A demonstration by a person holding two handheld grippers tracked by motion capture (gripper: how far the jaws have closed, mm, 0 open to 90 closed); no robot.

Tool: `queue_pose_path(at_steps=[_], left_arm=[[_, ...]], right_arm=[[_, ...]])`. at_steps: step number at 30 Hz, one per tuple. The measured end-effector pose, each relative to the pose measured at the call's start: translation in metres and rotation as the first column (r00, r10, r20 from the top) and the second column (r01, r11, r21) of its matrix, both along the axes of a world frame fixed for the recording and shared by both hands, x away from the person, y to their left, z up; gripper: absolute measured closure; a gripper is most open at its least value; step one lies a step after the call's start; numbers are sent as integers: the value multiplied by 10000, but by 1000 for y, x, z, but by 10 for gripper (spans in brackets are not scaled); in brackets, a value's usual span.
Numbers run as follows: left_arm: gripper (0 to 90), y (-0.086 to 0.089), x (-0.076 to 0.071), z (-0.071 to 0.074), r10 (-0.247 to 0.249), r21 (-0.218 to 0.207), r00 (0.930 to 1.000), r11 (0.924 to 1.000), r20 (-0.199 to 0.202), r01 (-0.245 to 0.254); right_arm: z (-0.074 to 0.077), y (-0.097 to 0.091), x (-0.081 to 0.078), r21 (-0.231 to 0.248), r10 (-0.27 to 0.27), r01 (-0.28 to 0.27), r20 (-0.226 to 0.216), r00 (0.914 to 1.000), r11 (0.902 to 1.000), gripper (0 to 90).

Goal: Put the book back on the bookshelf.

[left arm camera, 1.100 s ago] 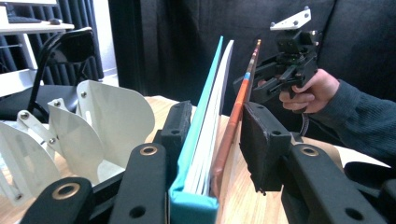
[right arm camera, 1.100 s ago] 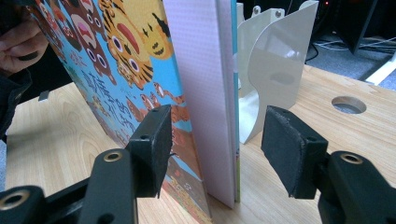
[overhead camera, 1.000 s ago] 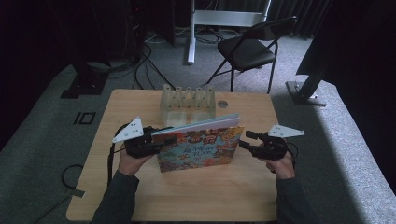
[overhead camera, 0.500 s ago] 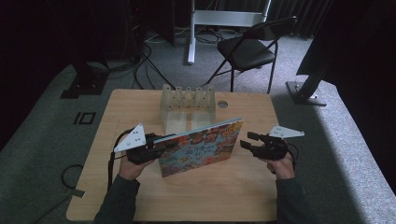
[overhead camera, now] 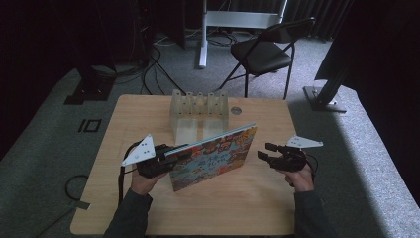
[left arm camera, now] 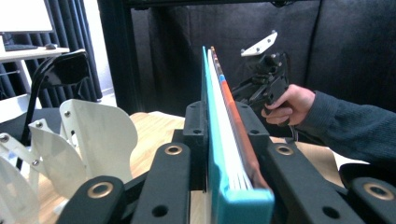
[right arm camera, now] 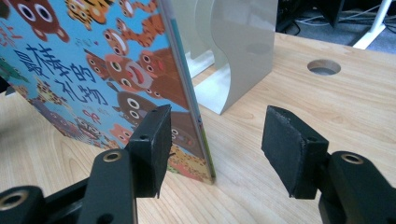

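High view: table (overhead camera: 247,208) bears the book rack (overhead camera: 199,111); the picture book (overhead camera: 213,158) stands just near of it, unfiled, clamped by the left gripper (overhead camera: 171,157); right gripper (overhead camera: 262,151) gapes, jaws astride its edge.

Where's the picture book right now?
High view: the picture book stands on edge mid-table, just before the white rack, clamped at its left end by the left gripper.
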State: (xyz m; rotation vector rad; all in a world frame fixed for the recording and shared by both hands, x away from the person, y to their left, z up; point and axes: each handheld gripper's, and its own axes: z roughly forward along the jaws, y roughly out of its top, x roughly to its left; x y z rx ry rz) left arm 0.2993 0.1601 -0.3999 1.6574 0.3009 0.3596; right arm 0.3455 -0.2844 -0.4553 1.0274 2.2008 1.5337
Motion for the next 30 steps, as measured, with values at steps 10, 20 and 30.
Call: queue_pose_path(at_steps=[10, 20, 30], left_arm=[[756, -14, 2, -1, -207, 41, 9997, 9998, 88, 207], [769, -17, 4, -2, -176, 90, 9995, 9998, 249, 174], [750, -18, 5, -7, -3, 35, 9994, 10000, 335, 1]], right_arm=[[-7, -6, -1, 38, -173, 173, -152, 9997, 9998, 423], [-16, -13, -1, 88, -361, 365, -363, 9987, 9993, 423], [-24, -14, 0, -72, -519, 516, -489, 9975, 9986, 421]])
